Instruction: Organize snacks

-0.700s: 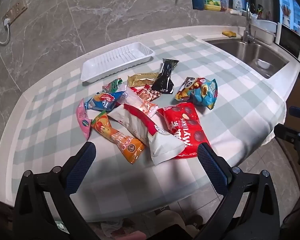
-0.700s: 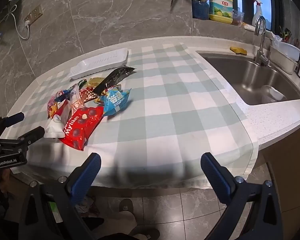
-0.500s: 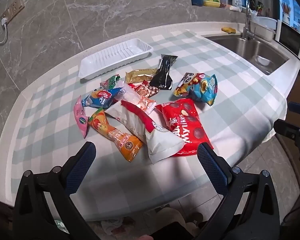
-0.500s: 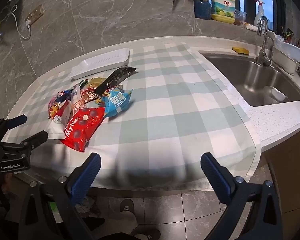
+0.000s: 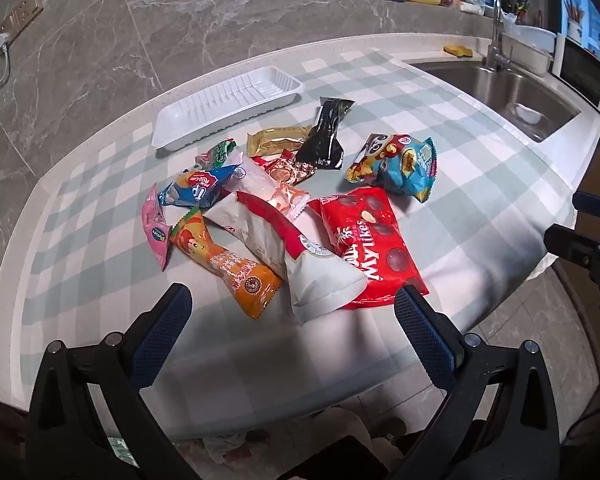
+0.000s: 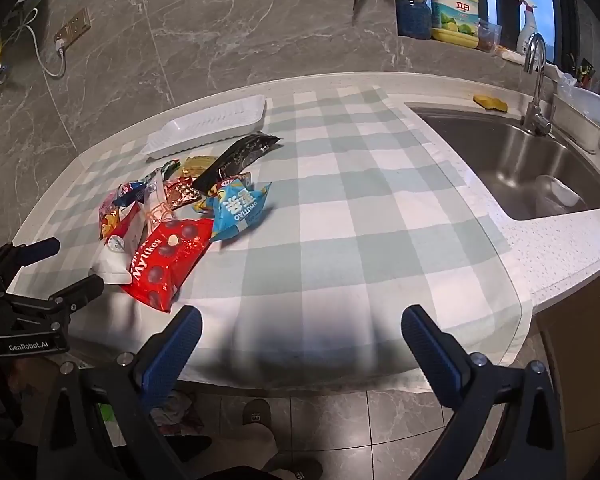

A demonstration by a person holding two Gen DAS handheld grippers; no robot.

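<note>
L claw (image 5: 290, 312) edged closer to snack pile (image 5: 284, 208); both claws agape, R claw (image 6: 300, 330) over bare cloth (image 6: 380, 220).

Surface (image 5: 500, 92): pale speckled top, sink (image 6: 540, 168) set in at right. Checked cloth (image 6: 380, 220) covers it, hanging over the near edge. On the cloth: white tray (image 5: 228, 106) at the back, empty; heap of snacks (image 5: 284, 208) in front of it, partly overlapping. Outliers: red bag (image 5: 370, 248) nearest, blue bag (image 5: 404, 168) to its right, black packet (image 5: 326, 136) near the tray. Yellow sponge (image 6: 490, 103) on bare surface behind the sink.
</note>
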